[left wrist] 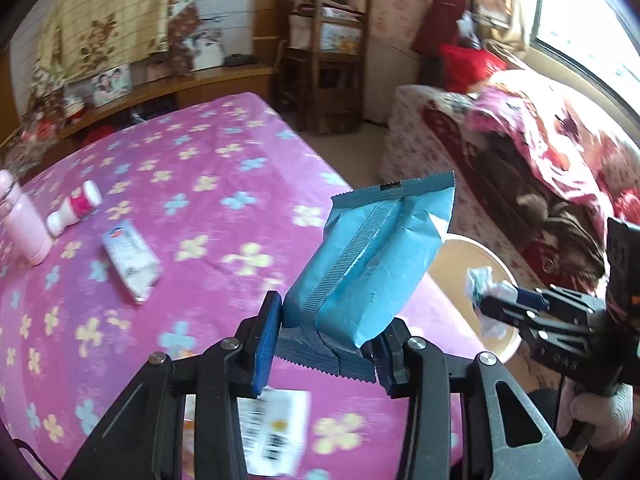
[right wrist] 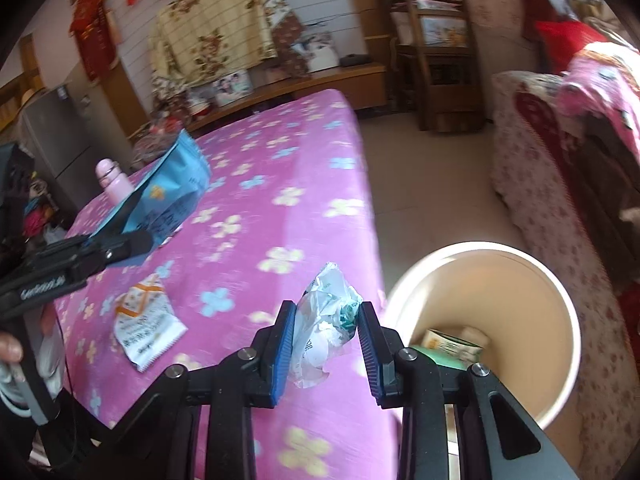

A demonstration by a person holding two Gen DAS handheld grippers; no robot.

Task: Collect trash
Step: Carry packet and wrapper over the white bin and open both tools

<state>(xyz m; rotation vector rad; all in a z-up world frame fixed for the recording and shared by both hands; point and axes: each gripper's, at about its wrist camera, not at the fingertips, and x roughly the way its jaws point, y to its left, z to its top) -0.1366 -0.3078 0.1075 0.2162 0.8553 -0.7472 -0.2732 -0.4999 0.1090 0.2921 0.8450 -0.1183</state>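
Both grippers are loaded. The left gripper [left wrist: 328, 340] clamps the lower end of a blue packet [left wrist: 372, 256], which juts up and away over the table edge with its ribbed back seam facing the camera. In the right wrist view the same packet [right wrist: 168, 196] shows out at the left, held above the pink flowered tablecloth [right wrist: 280, 184].

The right gripper [right wrist: 326, 332] pinches a crumpled white wrapper [right wrist: 328, 320] with green print between its blue pads, right over the table's edge. Just beside it, on the floor, stands the cream bin [right wrist: 560, 320], with a green-and-white carton [right wrist: 452, 346] already lying at the bottom. From the left wrist camera, the right gripper [left wrist: 486, 304] and its wad [left wrist: 488, 284] hang over the bin's rim [left wrist: 464, 248], and a gloved hand [left wrist: 600, 412] grips the handle.

More trash is on the cloth: a flat white sachet [left wrist: 132, 264], an orange-and-white wrapper [right wrist: 144, 320], and a small white bottle [left wrist: 74, 208] with a pink label lying on its side. A pink flask [left wrist: 22, 216] stands upright next to that bottle. The picture is blurred near the table's close edge.
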